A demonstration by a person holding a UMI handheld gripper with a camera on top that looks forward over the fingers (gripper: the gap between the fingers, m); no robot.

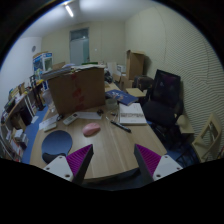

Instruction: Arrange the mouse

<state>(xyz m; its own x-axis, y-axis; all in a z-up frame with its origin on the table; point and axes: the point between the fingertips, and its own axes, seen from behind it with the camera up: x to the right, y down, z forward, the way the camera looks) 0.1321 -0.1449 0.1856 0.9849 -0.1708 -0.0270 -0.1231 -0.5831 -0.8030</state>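
Note:
A pink mouse lies on the wooden table, beyond my fingers and a little to the left. A round blue-grey mouse mat lies on the table to the left of the mouse, beside my left finger. My gripper is held above the table's near part, open, with nothing between its purple pads. The table surface shows in the gap between the fingers.
A large cardboard box stands on the table behind the mouse. Papers and a notebook lie to the right. A black office chair stands right of the table. Shelves with clutter line the left wall.

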